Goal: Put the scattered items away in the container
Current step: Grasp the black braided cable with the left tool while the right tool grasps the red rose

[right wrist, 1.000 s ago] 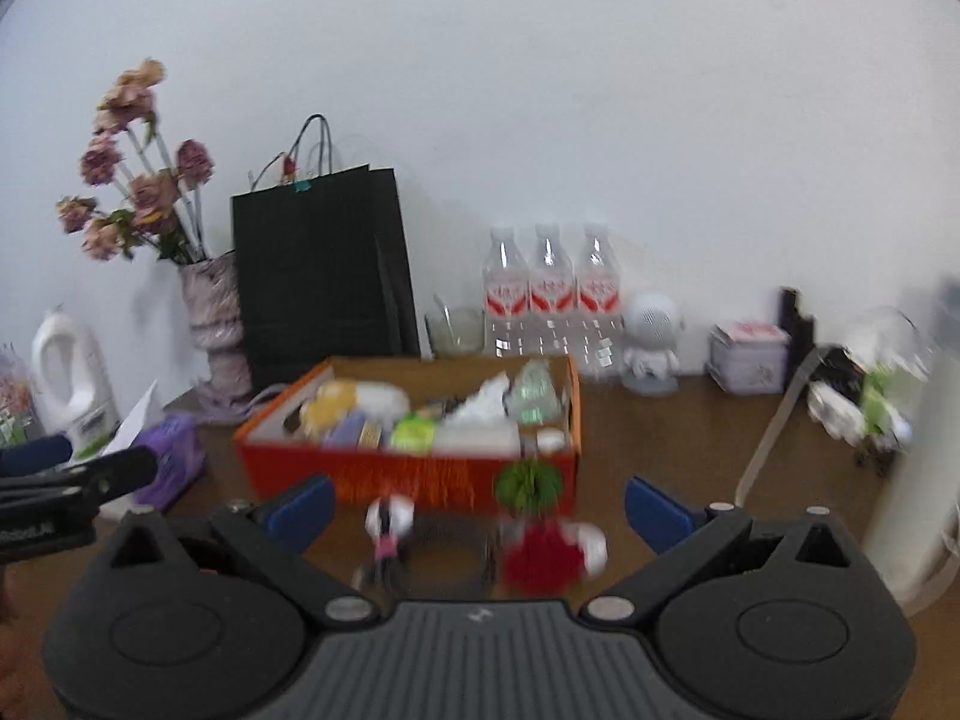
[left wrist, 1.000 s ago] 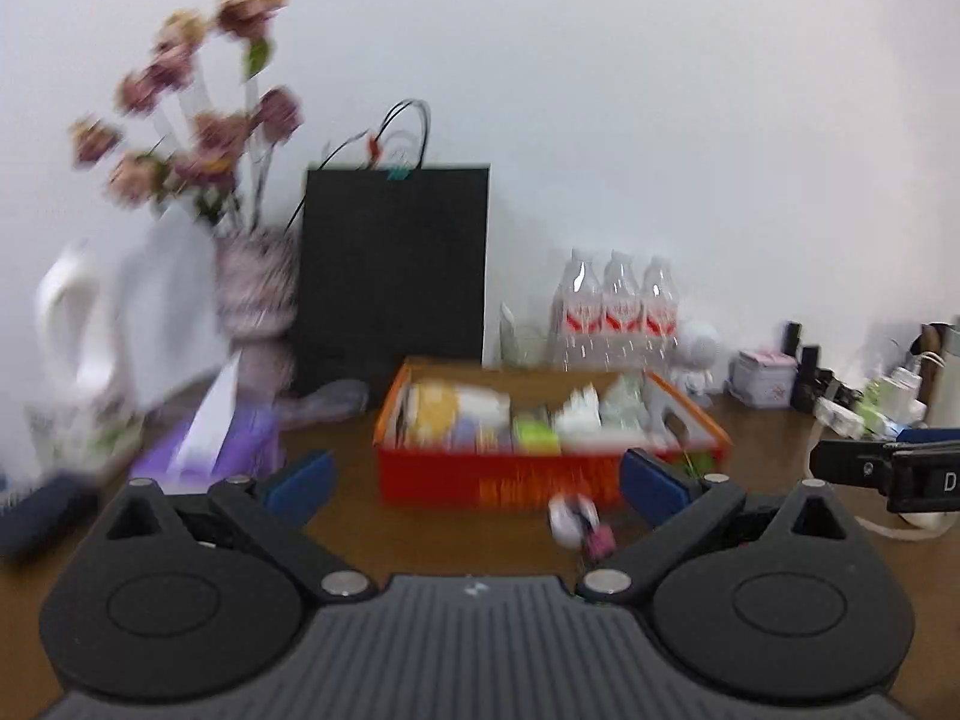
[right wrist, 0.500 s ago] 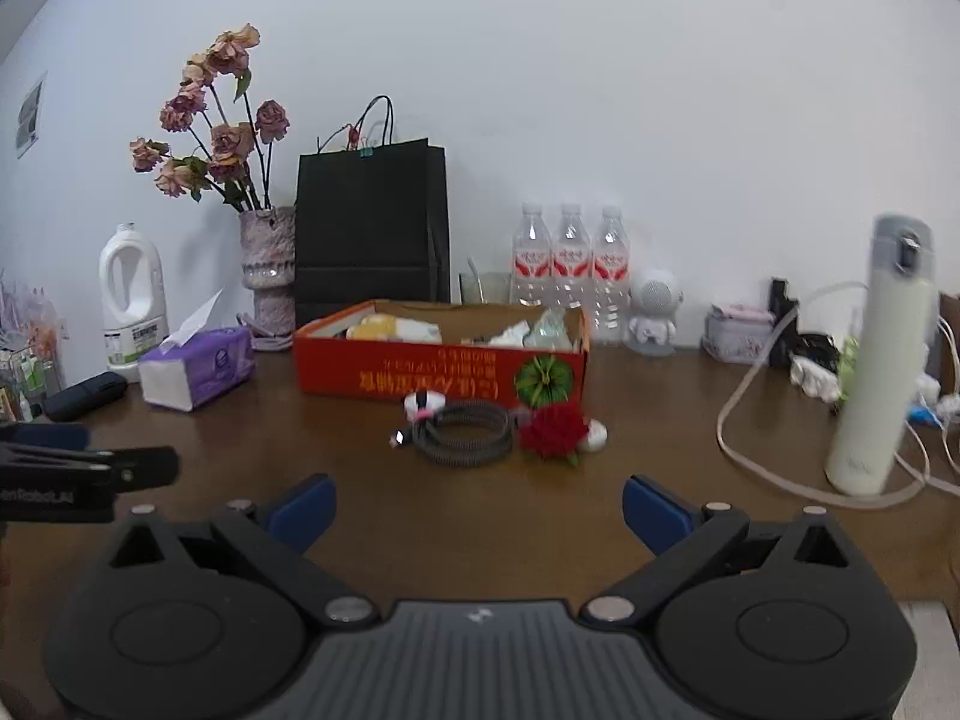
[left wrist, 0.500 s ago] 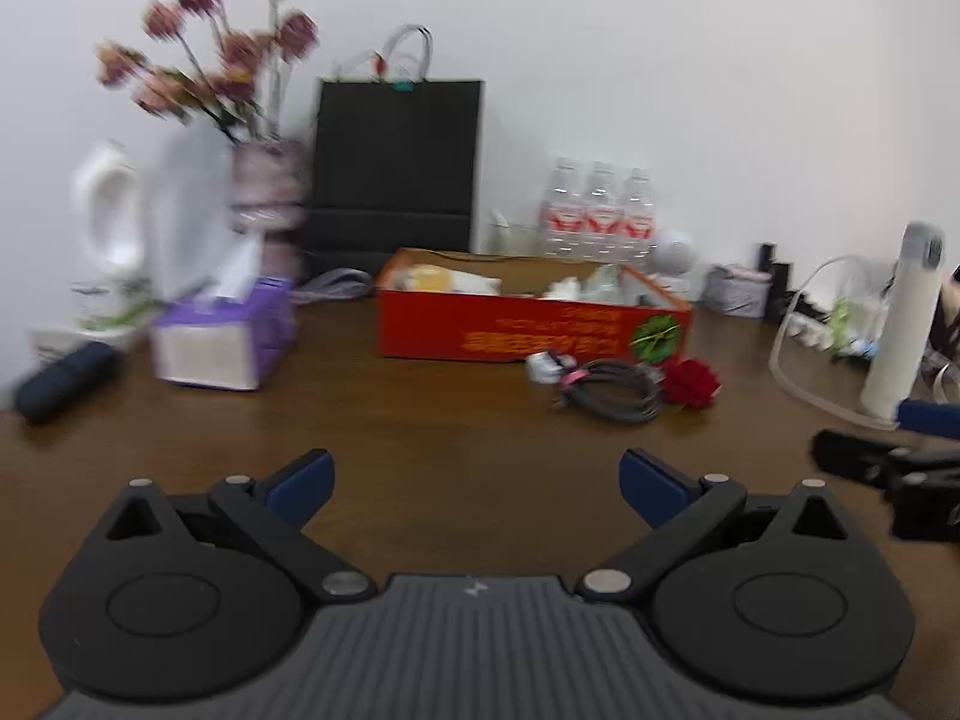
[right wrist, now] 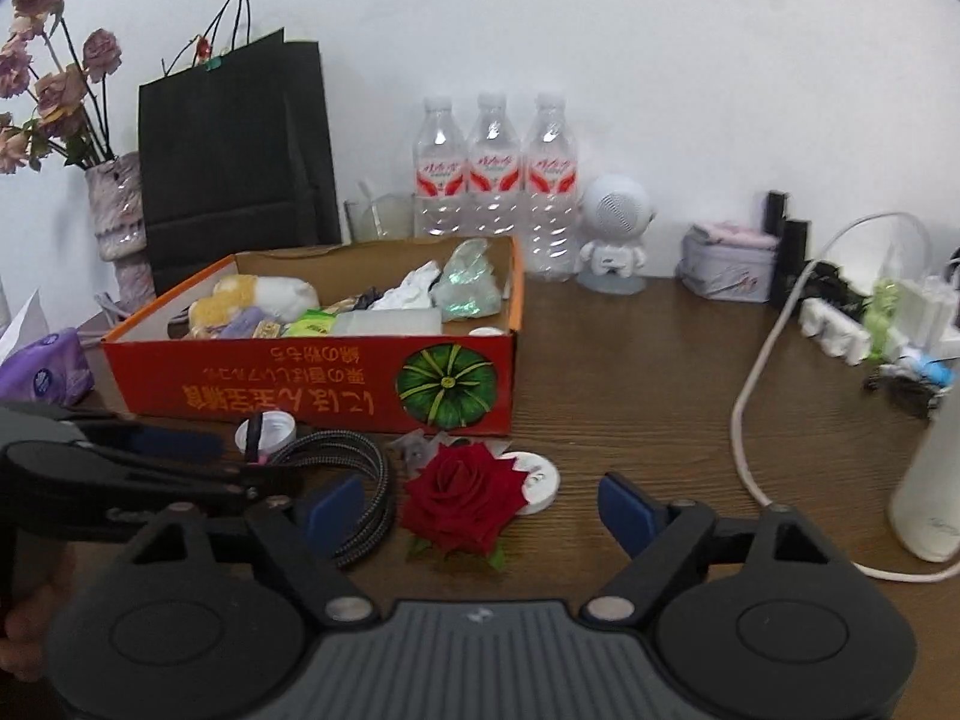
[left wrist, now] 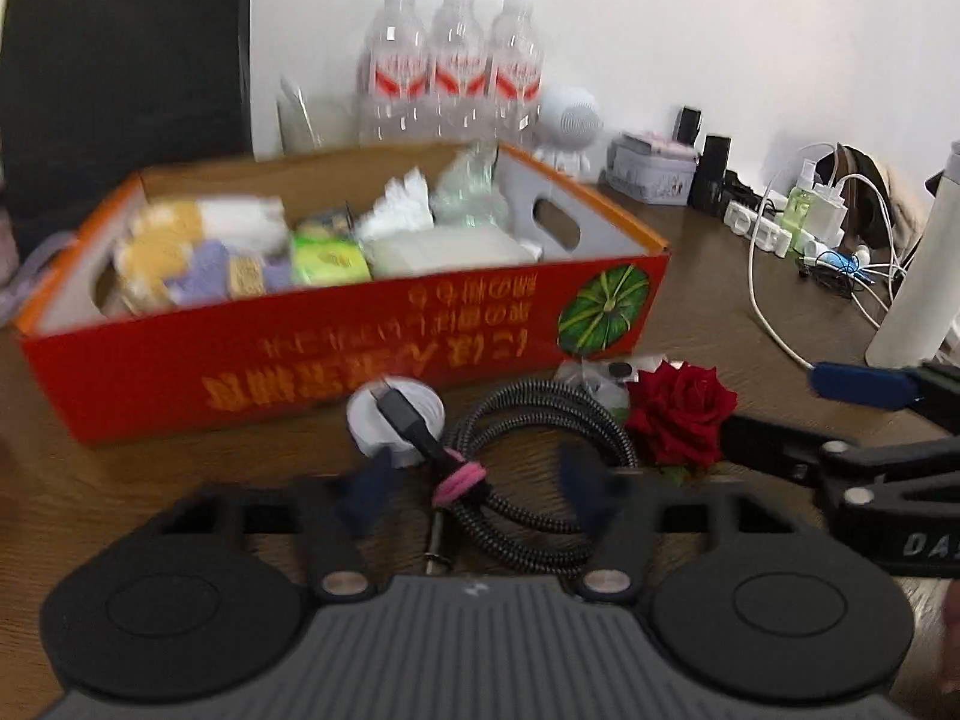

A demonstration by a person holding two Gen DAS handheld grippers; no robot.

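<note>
Brown wooden table (right wrist: pixel 630 372) against a white wall; left gripper (left wrist: pixel 474 489) closing, its blurred jaws astride a coiled cable (left wrist: pixel 534 462), pads not yet pressing; right gripper (right wrist: pixel 480 498) wide but closing, a red rose (right wrist: pixel 459 498) between its jaws, untouched; beyond both, an orange box (right wrist: pixel 312 384) of items.

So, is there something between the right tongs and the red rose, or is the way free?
Nothing visible stands in the way. The red rose lies on the table between the closing fingers of the right tongs; the coiled cable lies beside it, on its left.
</note>
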